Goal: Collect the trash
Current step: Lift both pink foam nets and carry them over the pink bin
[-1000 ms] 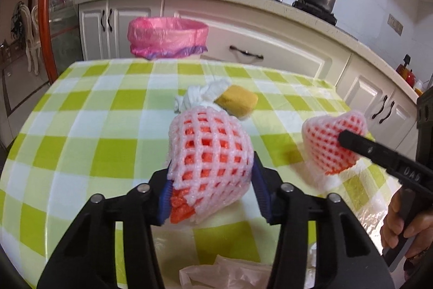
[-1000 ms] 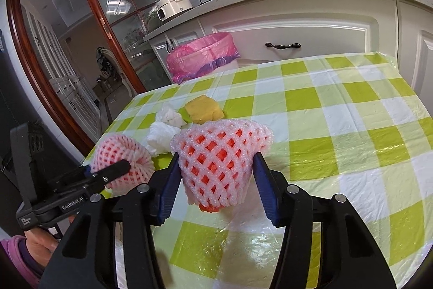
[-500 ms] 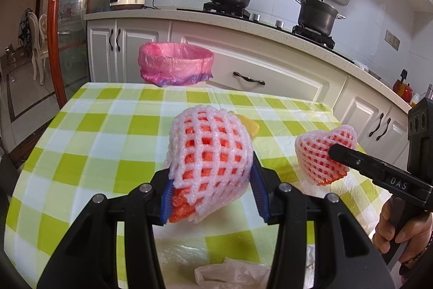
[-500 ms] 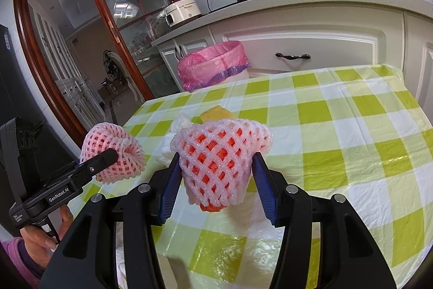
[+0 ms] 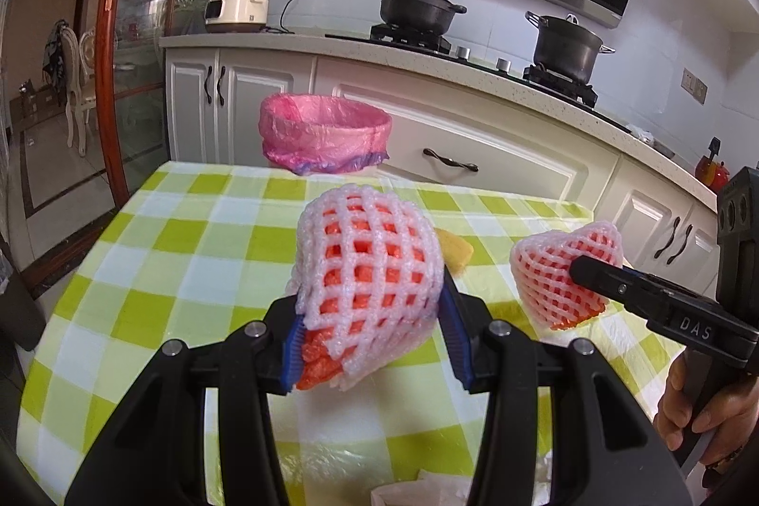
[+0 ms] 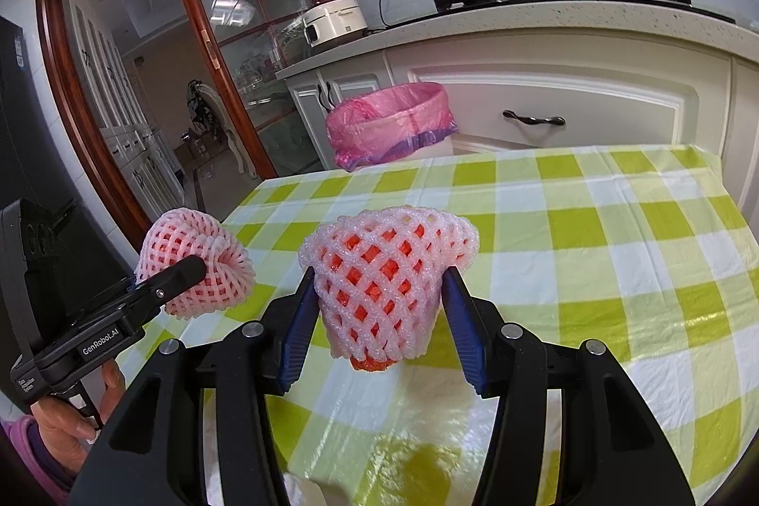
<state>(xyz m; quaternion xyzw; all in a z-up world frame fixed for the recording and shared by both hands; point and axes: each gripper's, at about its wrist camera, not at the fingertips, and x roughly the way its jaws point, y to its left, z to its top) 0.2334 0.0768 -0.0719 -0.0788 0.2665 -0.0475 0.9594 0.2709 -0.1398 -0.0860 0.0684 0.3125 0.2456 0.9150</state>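
My left gripper (image 5: 372, 330) is shut on a pink foam fruit net (image 5: 367, 269) with orange inside, held above the green-checked table (image 5: 189, 269). My right gripper (image 6: 377, 326) is shut on a second pink foam net (image 6: 386, 283), also held above the table. Each gripper and its net shows in the other view: the right one at the right of the left wrist view (image 5: 564, 273), the left one at the left of the right wrist view (image 6: 194, 264). A bin lined with a pink bag (image 5: 325, 138) stands beyond the table's far edge; it also shows in the right wrist view (image 6: 391, 122).
A yellow sponge-like piece (image 5: 455, 252) lies on the table behind the left net. Crumpled clear plastic (image 5: 427, 489) lies at the near table edge. White kitchen cabinets (image 5: 498, 160) and a counter with pots run behind the bin. A glass door (image 6: 142, 79) stands at the left.
Both grippers have risen and moved toward the bin with their nets. The white crumpled tissue seen earlier on the table is now hidden behind the nets.
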